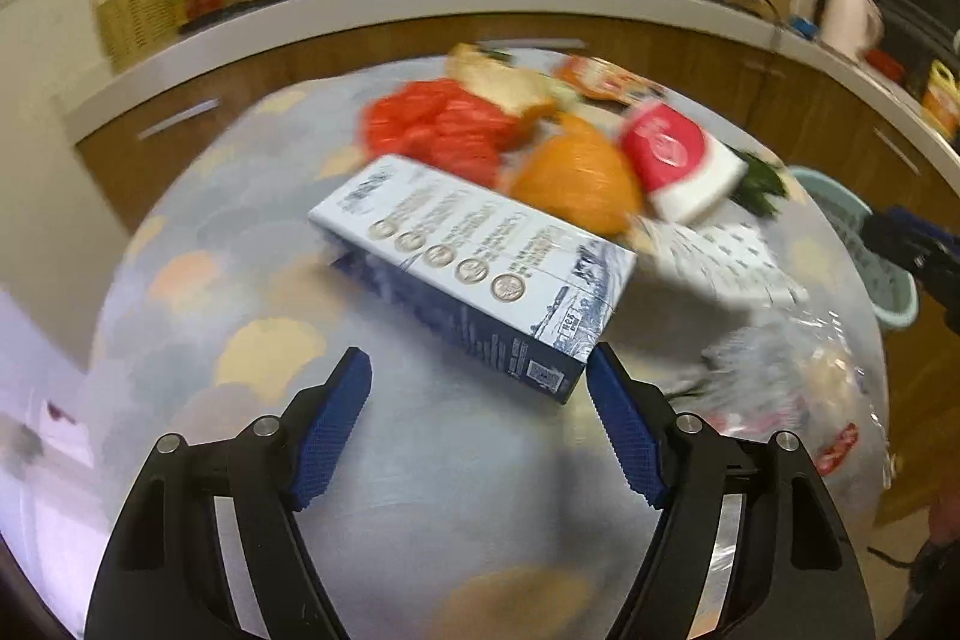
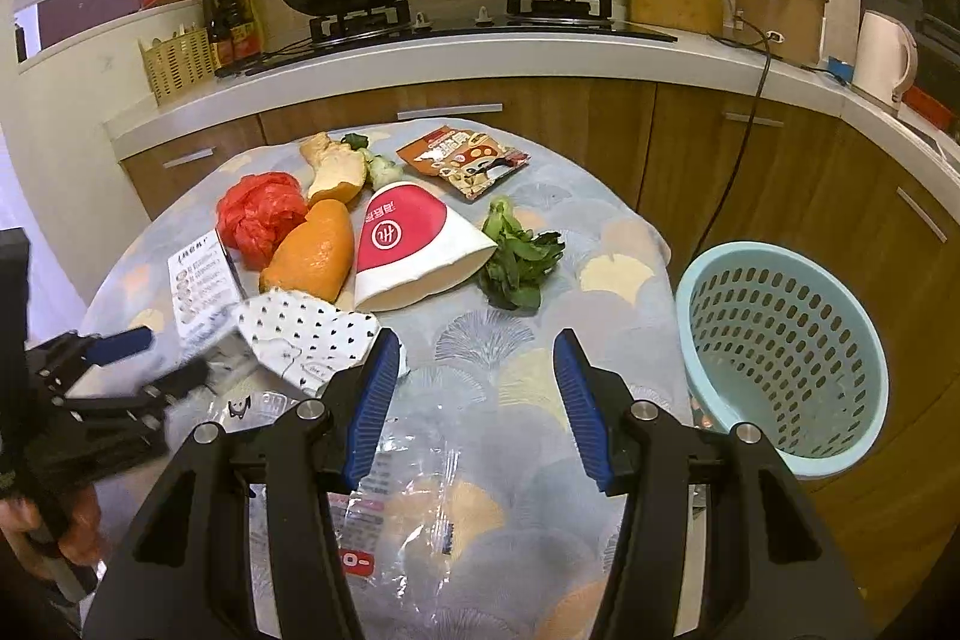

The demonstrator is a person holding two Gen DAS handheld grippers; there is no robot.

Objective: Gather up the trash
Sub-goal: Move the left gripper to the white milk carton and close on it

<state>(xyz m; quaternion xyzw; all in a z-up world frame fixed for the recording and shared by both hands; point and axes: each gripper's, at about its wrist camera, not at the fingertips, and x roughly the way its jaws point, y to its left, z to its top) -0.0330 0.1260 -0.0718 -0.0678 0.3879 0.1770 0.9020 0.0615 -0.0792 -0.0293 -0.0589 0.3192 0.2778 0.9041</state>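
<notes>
Carton [image 1: 474, 274]: blue-and-white box flat on the patterned table [image 1: 420, 490], long axis running from near right to far left.
Left gripper [image 1: 478, 381]: spread wide, empty; carton's near end just ahead, beside the right finger.
Right gripper [image 2: 477, 361]: parted, empty, above clear plastic wrap [image 2: 414, 478].
Basket [image 2: 780, 364]: right of the table, nearer the right gripper.

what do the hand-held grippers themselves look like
Both match: the left hand-held gripper and right hand-held gripper have black angular linkage arms with round silver pivot pins. Each finger ends in a blue pad with a fine ribbed texture. No cables or markings are visible.
</notes>
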